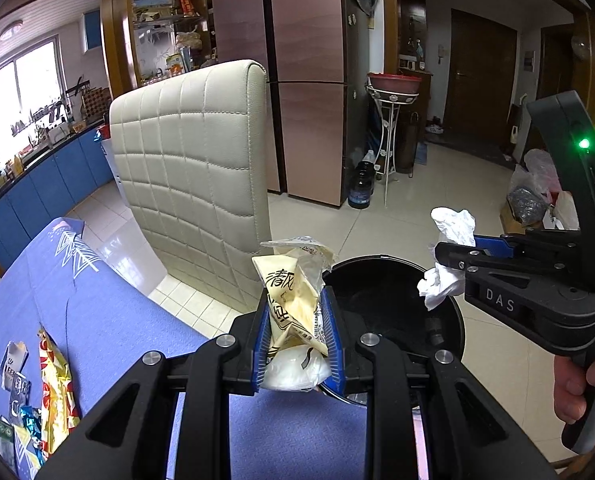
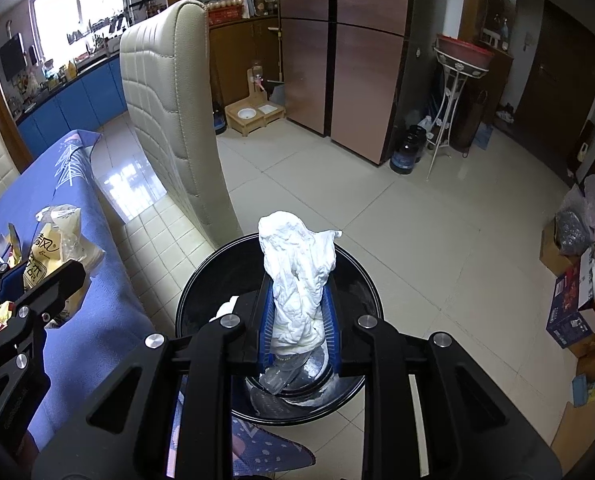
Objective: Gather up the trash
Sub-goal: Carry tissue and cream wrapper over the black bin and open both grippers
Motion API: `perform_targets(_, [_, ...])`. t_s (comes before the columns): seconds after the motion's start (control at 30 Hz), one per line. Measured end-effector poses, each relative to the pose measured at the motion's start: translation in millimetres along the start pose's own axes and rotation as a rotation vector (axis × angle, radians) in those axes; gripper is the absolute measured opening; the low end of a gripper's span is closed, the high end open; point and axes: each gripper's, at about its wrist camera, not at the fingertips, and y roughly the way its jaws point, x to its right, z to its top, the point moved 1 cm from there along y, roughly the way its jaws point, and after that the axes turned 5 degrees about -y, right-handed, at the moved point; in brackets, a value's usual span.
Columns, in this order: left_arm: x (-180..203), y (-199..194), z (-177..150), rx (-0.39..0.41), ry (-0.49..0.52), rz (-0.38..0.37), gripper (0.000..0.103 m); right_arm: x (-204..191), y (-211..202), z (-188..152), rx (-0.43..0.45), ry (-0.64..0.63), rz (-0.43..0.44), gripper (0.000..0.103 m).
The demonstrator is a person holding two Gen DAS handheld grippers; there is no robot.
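Note:
My left gripper (image 1: pixel 297 320) is shut on a crumpled cream tissue-pack wrapper (image 1: pixel 293 280) with dark printed characters, held at the near rim of a round black trash bin (image 1: pixel 397 308) on the floor. My right gripper (image 2: pixel 297 312) is shut on a crumpled white tissue (image 2: pixel 297 268), directly above the trash bin (image 2: pixel 361 280), which holds some white scraps. From the left wrist view the right gripper (image 1: pixel 453 264) comes in from the right with the tissue (image 1: pixel 449 256) over the bin. In the right wrist view the left gripper (image 2: pixel 53 280) with the wrapper (image 2: pixel 61 248) shows at the left edge.
A blue tablecloth (image 1: pixel 97 300) covers the table at left, with several wrappers (image 1: pixel 53 392) lying on it. A cream quilted chair (image 1: pixel 193 172) stands just behind the bin. Boxes and bags (image 2: pixel 581 280) sit on the tiled floor at right. A plant stand (image 2: pixel 453 92) and water bottles stand by the fridge.

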Motion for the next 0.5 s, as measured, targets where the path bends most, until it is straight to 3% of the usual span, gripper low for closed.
perform_targets(0.2, [5.9, 7.0, 3.2, -0.004, 0.009, -0.021, 0.024, 12.9, 2.5, -3.3, -0.015, 0.030, -0.016, 0.025])
perform_targets(0.27, [9.2, 8.0, 3.5, -0.007, 0.013, -0.028, 0.024, 18.5, 2.8, -5.6, -0.020, 0.043, -0.021, 0.036])
perform_targets(0.33, [12.7, 9.8, 3.8, -0.011, 0.018, -0.037, 0.024, 20.8, -0.8, -7.6, 0.003, 0.048, -0.041, 0.066])
perform_targets(0.5, [19.5, 12.2, 3.5, -0.016, 0.031, -0.049, 0.024, 24.0, -7.7, -8.7, 0.032, 0.031, -0.082, 0.066])
